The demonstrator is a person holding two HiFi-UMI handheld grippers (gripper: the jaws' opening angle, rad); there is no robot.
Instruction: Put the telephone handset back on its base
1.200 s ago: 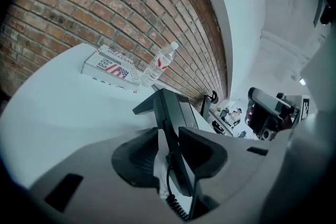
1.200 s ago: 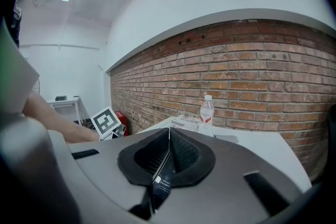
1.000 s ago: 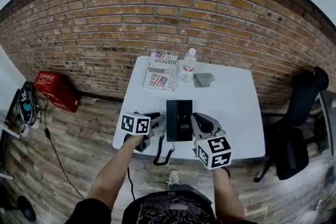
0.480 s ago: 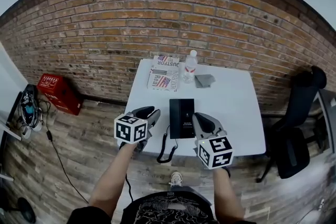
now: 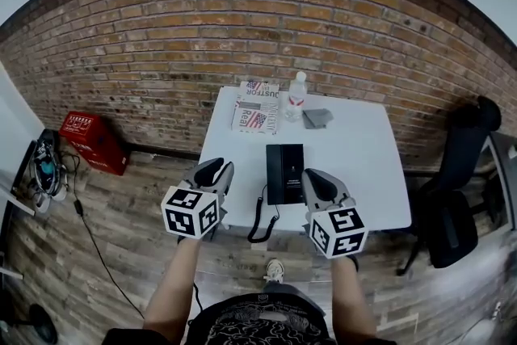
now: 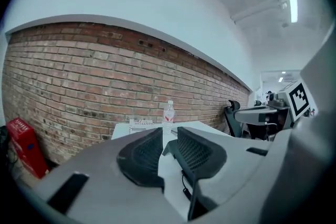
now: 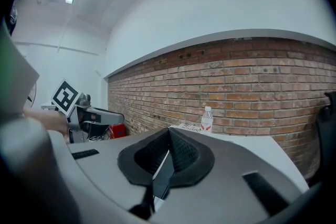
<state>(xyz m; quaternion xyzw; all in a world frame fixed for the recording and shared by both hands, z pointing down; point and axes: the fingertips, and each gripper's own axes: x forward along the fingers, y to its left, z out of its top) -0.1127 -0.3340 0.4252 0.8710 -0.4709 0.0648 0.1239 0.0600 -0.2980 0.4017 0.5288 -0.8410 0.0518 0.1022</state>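
Now the left gripper (image 5: 216, 168) had drawn back off the edge of the table (image 5: 355, 149), its jaws a little apart with nothing between them. The right gripper (image 5: 311, 176) hung level with it, jaws closed and empty. A moment earlier the left was nearer the base (image 5: 293, 174). The handset (image 5: 275, 172) seemingly lay seated there, cord (image 5: 262, 220) dangling, so the task looked finished.

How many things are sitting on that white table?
4. A black telephone near the front edge; at the far end, a printed package, a water bottle and a grey cloth. None looks hidden.
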